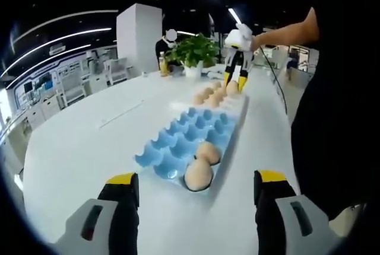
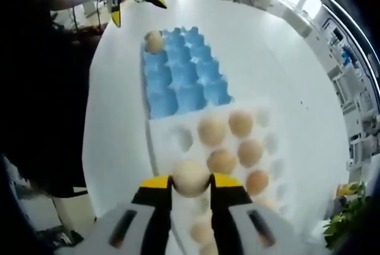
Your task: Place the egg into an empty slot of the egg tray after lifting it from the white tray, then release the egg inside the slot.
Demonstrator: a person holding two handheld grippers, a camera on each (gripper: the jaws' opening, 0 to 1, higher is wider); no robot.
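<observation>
Right gripper (image 2: 191, 182) jaws closed on egg (image 2: 190, 177); left gripper (image 1: 197, 182) jaws spread wide, holding nothing.

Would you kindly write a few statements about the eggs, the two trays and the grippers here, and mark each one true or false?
1. The right gripper is shut on an egg. True.
2. The left gripper holds an egg. False: its jaws stand open with nothing between them.
3. The blue egg tray has two eggs at one end, seen in the left gripper view. True.
4. Every slot of the blue egg tray is filled. False: most slots are empty.
5. The white tray lies apart from the blue one. False: they lie end to end.
</observation>
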